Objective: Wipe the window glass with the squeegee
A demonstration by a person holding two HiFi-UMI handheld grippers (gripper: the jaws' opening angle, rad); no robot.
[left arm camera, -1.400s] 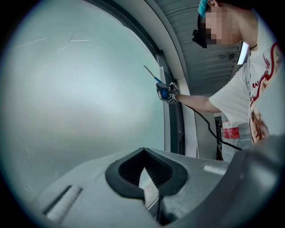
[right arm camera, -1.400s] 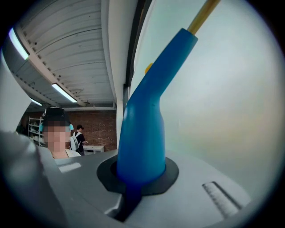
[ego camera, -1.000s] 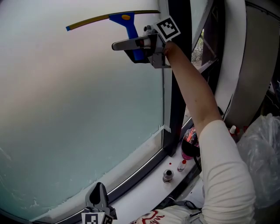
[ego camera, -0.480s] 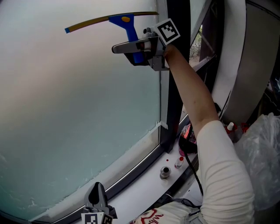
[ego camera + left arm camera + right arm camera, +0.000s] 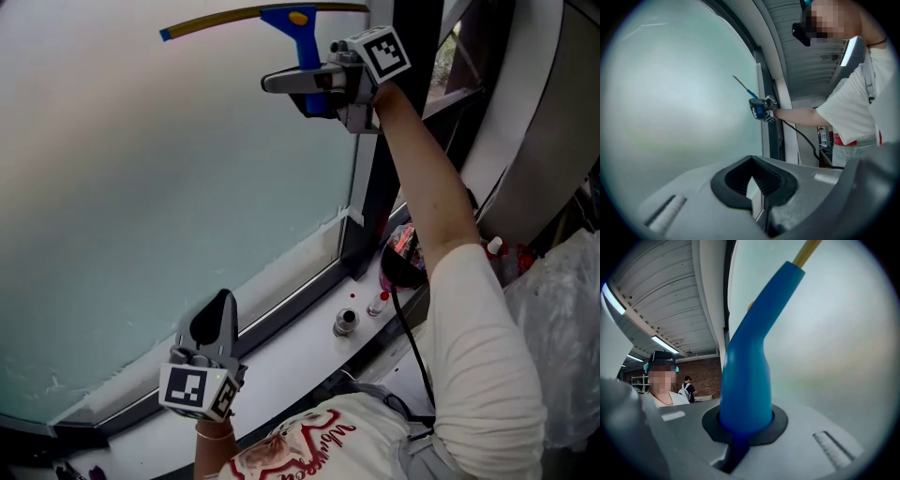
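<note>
right gripper (image 5: pixel 281 83): jaws clamped on squeegee (image 5: pixel 298 39) handle.
blade (image 5: pixel 234 18) axis: left-right, above the jaws, on window glass (image 5: pixel 141 187) upper right.
left gripper (image 5: pixel 217 317): jaws together, empty, low left, well apart.

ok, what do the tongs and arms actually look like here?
The left tongs and right tongs are grey with black pads, each carrying a white cube of black square markers. White sleeve on the right arm; a black cable hangs beneath it.
</note>
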